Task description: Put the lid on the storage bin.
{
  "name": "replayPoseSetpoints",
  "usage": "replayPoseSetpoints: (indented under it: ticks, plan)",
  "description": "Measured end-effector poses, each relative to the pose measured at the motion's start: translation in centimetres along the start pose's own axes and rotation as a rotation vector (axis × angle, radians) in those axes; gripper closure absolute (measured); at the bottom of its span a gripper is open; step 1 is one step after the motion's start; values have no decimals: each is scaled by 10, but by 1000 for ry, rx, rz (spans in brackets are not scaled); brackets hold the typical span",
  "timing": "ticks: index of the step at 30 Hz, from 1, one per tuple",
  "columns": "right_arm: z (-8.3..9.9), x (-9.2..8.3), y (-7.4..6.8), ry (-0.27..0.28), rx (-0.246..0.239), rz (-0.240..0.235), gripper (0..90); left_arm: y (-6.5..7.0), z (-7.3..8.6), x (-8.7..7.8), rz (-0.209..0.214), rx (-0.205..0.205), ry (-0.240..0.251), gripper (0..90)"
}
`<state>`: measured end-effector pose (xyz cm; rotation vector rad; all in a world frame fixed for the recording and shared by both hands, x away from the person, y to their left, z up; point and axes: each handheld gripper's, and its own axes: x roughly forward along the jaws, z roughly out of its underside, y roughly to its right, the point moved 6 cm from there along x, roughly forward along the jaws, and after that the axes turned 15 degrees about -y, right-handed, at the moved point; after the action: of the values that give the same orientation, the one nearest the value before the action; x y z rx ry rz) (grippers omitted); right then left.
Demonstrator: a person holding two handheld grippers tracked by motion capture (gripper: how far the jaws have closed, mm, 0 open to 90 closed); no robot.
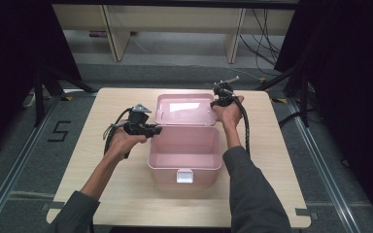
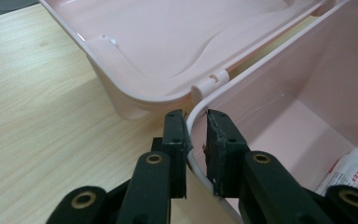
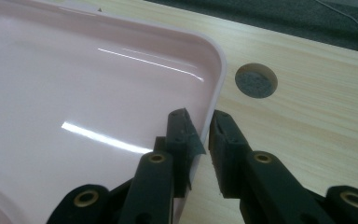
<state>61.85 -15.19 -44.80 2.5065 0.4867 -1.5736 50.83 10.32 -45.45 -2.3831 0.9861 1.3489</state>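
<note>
Pink plastic box [image 1: 185, 154] sits mid-tabletop [image 1: 102, 189], lid [image 1: 184, 108] swung fully back and lying open behind it

Left gripper [image 2: 196, 122]: jaws straddle the box's side wall at the rear corner, one pad outside, one inside, both pressed onto the thin rim. Narrow gap, clamped on the box wall. Lid hinge pin [image 2: 209, 80] is just ahead of the fingertips, lid underside spreads up and away beyond it. Down to the right of this gripper, inside the box, a white tube [image 2: 349, 170] with red print lies on the floor against the wall. In the high view the left gripper [image 1: 151, 129] sits at the box's left rear corner, hand [image 1: 122, 140] behind it, cable looping off to the side

Right gripper [image 3: 200, 122]: jaws astride the lid's edge near its rounded corner, one pad over the glossy inner face, the other on the outside over the tabletop. No earlier frame to compare; inner pad looks in contact with the rim, outer pad close against it, so reads as pinched on the lid edge. Round cable hole [image 3: 256, 80] in the tabletop is just ahead and to the right of the fingertips. High view puts the right gripper [image 1: 219, 103] at the lid's right edge, hand [image 1: 229, 112] gripping it from the near side

Box latch tab [image 1: 184, 175] faces the person, well back from both grippers
</note>
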Motion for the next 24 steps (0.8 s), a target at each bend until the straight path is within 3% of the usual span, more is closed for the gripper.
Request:
replayPoseSetpoints:
  ticks: [4, 5, 7, 9, 11, 15, 16, 18, 24]
  plan:
    - [0, -4, 0, 20, -9, 7, 795, 0, 0, 0, 1, 0, 4, 775]
    - [0, -6, -4, 22, 35, -11, 797, 0, 0, 0, 2, -3, 4, 775]
    - [-1, -9, 1, 49, -9, -1, 799, 0, 0, 0, -1, -4, 3, 775]
    - [-1, -14, -2, 58, 30, -28, 803, 0, 0, 0, -3, -1, 3, 775]
    - [0, -17, 1, 76, 2, -14, 803, 0, 0, 0, -2, -1, 3, 774]
    - [0, -27, 1, 90, 10, -40, 812, 1, -1, 1, -6, 2, 2, 774]
    - [0, -29, -1, 95, 31, -40, 813, 1, -1, 1, -7, -1, 6, 774]
    - [0, -34, 0, 109, 3, -39, 817, 1, -1, 1, -8, -1, 6, 774]
    - [0, -50, -1, 153, 14, -72, 830, 2, 0, 1, -18, 3, 8, 773]
